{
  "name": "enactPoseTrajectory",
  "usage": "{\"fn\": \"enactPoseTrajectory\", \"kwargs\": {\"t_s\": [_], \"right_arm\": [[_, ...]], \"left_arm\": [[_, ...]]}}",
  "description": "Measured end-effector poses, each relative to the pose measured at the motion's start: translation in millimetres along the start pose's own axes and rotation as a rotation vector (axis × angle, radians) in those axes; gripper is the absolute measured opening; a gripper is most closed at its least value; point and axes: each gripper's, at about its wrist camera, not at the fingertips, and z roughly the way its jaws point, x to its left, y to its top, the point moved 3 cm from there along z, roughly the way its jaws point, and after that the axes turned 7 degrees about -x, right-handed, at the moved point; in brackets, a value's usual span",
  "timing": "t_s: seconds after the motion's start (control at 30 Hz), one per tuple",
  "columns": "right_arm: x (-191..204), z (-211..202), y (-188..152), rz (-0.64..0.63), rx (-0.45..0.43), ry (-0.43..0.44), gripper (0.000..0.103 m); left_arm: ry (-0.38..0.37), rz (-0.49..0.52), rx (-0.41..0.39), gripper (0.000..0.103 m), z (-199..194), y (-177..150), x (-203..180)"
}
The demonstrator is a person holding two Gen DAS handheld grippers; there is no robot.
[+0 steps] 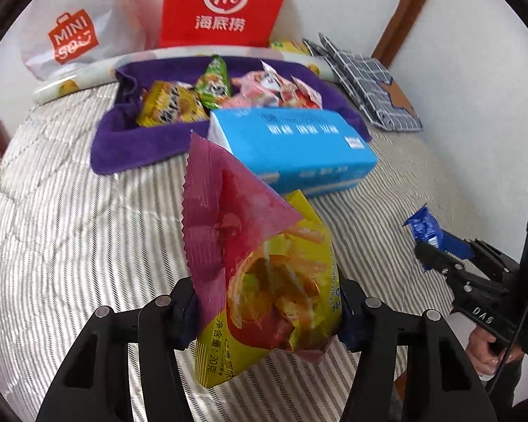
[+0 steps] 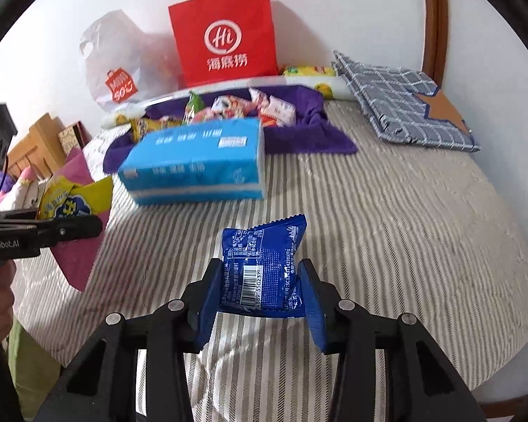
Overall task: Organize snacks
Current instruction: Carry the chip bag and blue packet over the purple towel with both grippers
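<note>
My left gripper [image 1: 267, 302] is shut on a yellow chip packet [image 1: 281, 281], and a pink packet [image 1: 221, 207] is pinched with it and sticks up above the fingers. Both hang over the striped bed cover [image 1: 88, 228]. To its right, my right gripper [image 2: 260, 288] is shut on a small blue snack packet [image 2: 260, 263] with its barcode facing the camera, also lifted off the bed. Further back, several snack packets [image 1: 193, 98] lie piled on a purple towel [image 1: 123, 144]. The left gripper [image 2: 88, 227] with its packets also shows at the left edge of the right wrist view.
A blue tissue pack [image 1: 292, 144] lies in front of the towel. A red paper bag [image 1: 225, 3] and a white plastic bag [image 1: 74, 31] lean on the wall behind. A folded checked cloth [image 2: 404, 105] lies at the back right. A person's hand [image 1: 485, 348] holds the right gripper.
</note>
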Motion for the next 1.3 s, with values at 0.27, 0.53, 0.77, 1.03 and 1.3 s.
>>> {"fn": "enactPoseTrajectory", "kwargs": {"t_s": [0.27,0.53,0.77,1.03,1.3], "right_arm": [[-0.6,-2.8,45.3,0.016,-0.072,-0.022,0.041],[8.7,14.2,95.7,0.028,-0.141,-0.015,0.041],[11.5,37.5,138.0,0.005,-0.191,-0.003,0.041],[7.3,80.4,168.3,-0.02,-0.186,-0.001,0.041],[-2.1,116.2,198.1,0.009,-0.188,0.024,0.041]], "left_arm": [[0.003,-0.004,-0.084,0.06,-15.8,33.4,6.0],[0.036,-0.02,-0.179,0.06,-20.6,78.2,15.6],[0.037,-0.024,-0.21,0.06,-3.2,113.4,21.3],[0.054,-0.022,-0.241,0.06,22.6,158.6,25.3],[0.148,-0.027,-0.264,0.06,49.1,179.1,49.0]]}}
